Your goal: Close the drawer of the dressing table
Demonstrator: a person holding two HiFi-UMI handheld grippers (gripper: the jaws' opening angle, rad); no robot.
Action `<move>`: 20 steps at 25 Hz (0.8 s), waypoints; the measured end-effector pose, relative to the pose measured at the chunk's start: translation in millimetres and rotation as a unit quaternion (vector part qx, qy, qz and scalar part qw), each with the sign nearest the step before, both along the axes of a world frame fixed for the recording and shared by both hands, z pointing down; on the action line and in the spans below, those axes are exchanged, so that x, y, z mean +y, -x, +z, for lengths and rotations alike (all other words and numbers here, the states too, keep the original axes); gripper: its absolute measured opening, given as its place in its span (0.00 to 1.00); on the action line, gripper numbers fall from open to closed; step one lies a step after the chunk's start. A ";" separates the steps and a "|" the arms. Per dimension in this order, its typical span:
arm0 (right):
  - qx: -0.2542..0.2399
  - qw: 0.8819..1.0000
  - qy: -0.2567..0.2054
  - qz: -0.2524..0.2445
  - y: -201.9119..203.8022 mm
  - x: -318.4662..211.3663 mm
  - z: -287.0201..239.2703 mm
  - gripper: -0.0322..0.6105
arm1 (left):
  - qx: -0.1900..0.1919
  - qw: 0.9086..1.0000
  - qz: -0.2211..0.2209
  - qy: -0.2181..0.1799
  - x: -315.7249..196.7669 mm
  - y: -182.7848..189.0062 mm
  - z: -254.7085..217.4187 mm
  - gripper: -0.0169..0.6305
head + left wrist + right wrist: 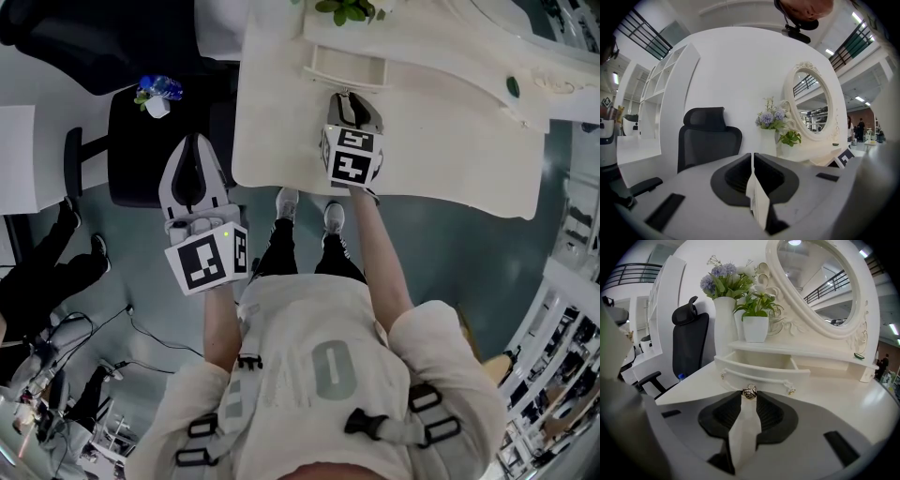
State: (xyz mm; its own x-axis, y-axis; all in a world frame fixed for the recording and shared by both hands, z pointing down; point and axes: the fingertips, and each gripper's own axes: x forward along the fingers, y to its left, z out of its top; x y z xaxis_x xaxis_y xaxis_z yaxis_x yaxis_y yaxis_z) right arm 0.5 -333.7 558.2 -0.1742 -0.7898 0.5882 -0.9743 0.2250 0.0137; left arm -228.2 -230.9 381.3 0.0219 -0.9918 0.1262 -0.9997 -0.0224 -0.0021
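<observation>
Drawer: I see the drawer (761, 367) standing pulled out from under the low shelf (797, 350) at the back of the table (450, 141), its curved front facing me.
Knob: a small metal knob (749, 391) sits at the middle of the drawer front.
Right claw: my right claw (749, 398) is over the tabletop, tilted down at the drawer front. It is grasping the knob, one jaw tip against each side of it.
Left claw: my left claw (753, 155) is clenched on nothing, jaws together. It hangs off the table's left edge, well apart from the drawer, and points about level toward a black chair (708, 140).
On the shelf: a white pot (755, 328) with a green plant stands just above the drawer. A tall vase (724, 322) of pale purple flowers is at its left.
Mirror: an oval mirror (820, 282) in a carved white frame rises behind the shelf, right of the plants.
Me: from the head view I stand at the table's front edge, right arm stretched to the drawer.
</observation>
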 end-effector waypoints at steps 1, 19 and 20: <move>0.001 1.000 -0.001 0.000 0.1 0.0 0.1 0.22 | 0.000 1.000 -0.001 0.001 0.1 1.0 0.9 0.06; 0.000 1.000 -0.006 0.006 -2.1 -6.6 -5.5 0.21 | -0.011 1.000 -0.008 -0.001 -5.2 1.1 -1.7 0.06; 0.000 1.000 -0.005 0.006 -1.9 -8.2 -5.4 0.21 | -0.009 1.000 -0.007 -0.001 -5.9 0.4 -1.7 0.06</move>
